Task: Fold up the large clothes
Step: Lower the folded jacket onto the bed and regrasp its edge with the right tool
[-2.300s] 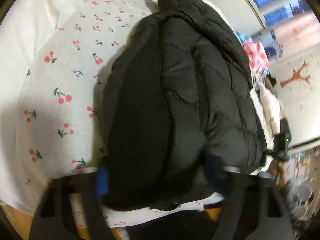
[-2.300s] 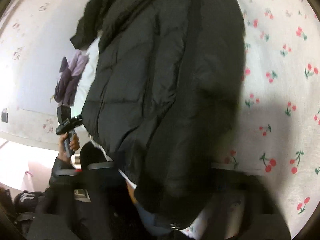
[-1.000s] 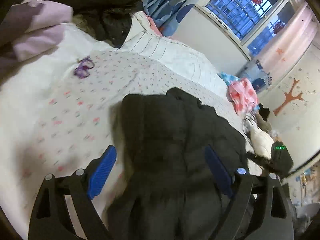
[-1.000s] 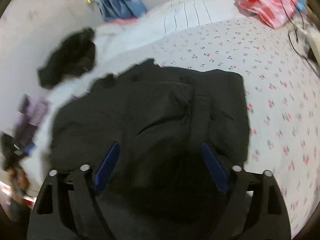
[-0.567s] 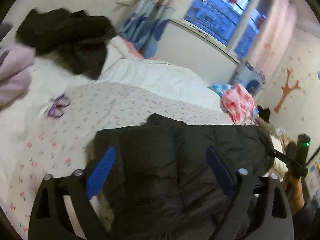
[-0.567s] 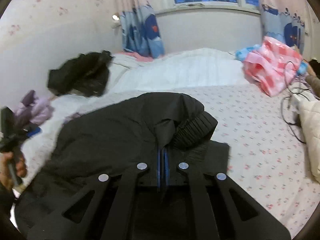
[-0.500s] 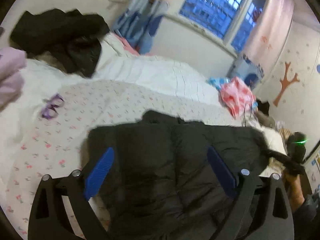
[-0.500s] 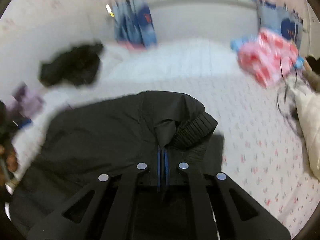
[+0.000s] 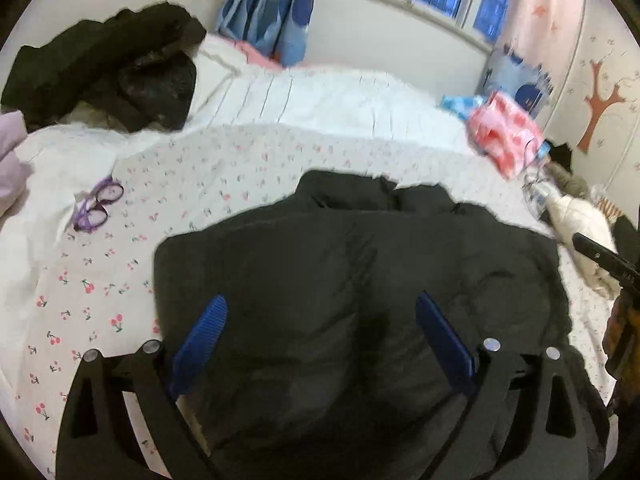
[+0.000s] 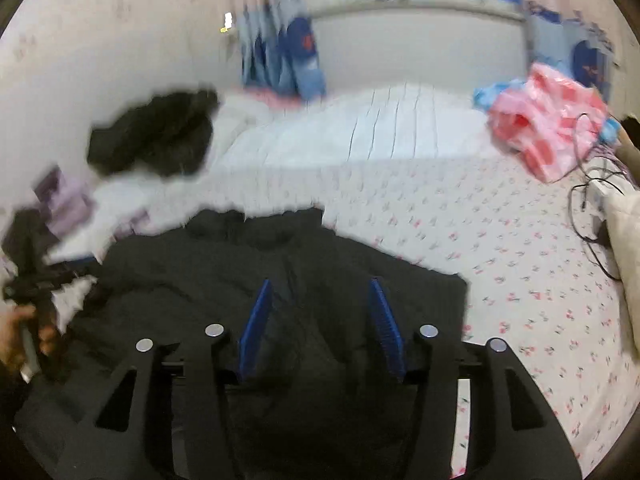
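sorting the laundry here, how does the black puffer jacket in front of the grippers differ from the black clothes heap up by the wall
The black puffer jacket lies spread flat; the black clothes heap is crumpled in a mound. The jacket rests on the cherry-print sheet, near the grippers; the heap sits at the far end of the bed, on white bedding near the blue curtain. Both are dark, bulky garments on the same bed.

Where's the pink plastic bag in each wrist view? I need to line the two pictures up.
Left wrist: pink plastic bag at right, upper half, on the bed's far edge.
Right wrist: pink plastic bag at upper right, beside the cable.
Shared landmark: black jacket at lower centre in both.
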